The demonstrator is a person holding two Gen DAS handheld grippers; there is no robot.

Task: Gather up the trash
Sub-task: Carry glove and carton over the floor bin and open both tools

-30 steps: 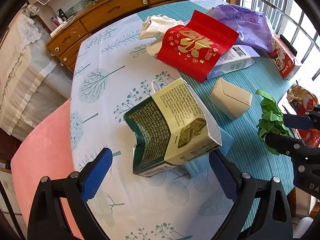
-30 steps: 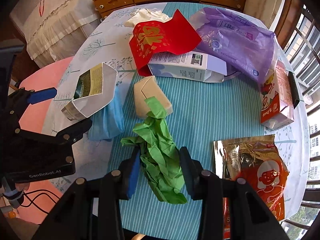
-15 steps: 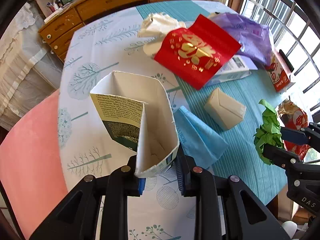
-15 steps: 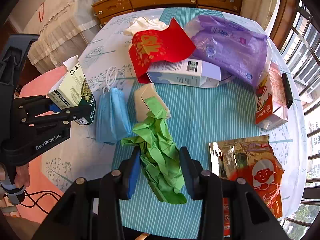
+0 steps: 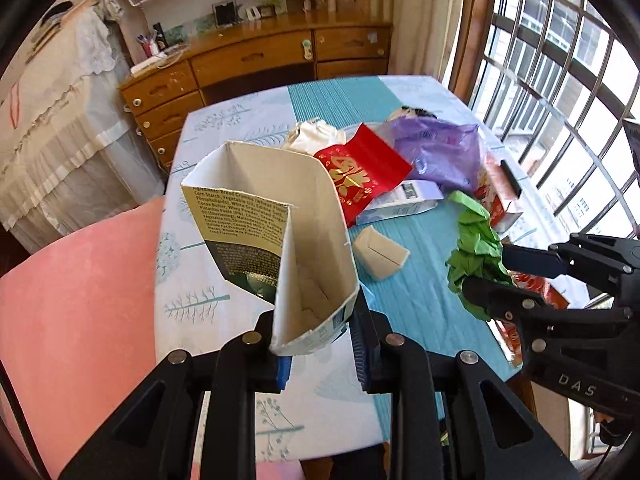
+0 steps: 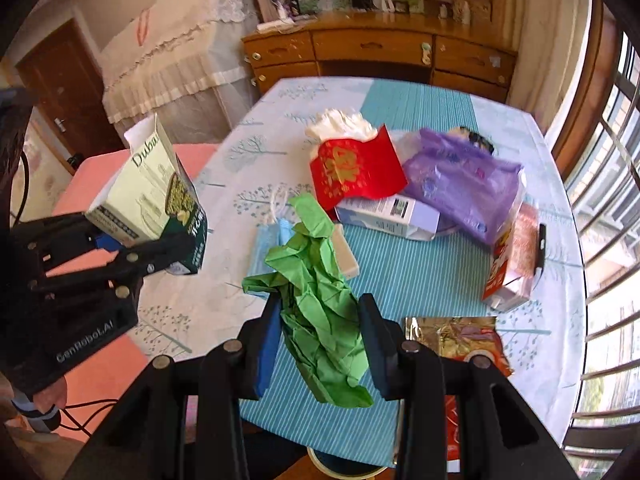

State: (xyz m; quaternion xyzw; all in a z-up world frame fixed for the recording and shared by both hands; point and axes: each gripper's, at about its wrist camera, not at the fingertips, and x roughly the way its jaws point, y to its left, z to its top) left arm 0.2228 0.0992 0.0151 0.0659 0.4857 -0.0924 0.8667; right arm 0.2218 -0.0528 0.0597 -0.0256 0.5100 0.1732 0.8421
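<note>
Left wrist view first: my left tongs [image 5: 320, 346] are clamped on the bottom end of an opened cardboard carton [image 5: 276, 240], pads pressing both sides, and the carton is up off the surface [image 5: 224, 128] with its open mouth facing the camera. You can read an ingredients panel on the outer side. Over on the right edge of that view I can see my right tongs [image 5: 500, 272] gripping a crumpled green paper [image 5: 476, 248].

Right wrist view backs that up. The right tongs [image 6: 320, 332] are closed partway around the green paper [image 6: 316, 292], both pads touching it, and the wad hangs in the air above the teal striped part of the cloth. The left tongs [image 6: 132, 248] show at the left edge with the carton [image 6: 152, 188] held tilted; the front reads "Duba".

Stuff lying on the surface: a blue face mask [image 6: 266, 248] and a small beige box [image 6: 346, 252] just behind the green paper, a red envelope with gold print [image 6: 356, 168] resting on a white and blue box [image 6: 388, 214], a purple plastic bag [image 6: 460, 184], a red and silver carton [image 6: 512, 256] near the window side, and a shiny snack bag [image 6: 460, 336] close to my right tongs. A pink chair [image 5: 76, 300] sits beside the surface.
</note>
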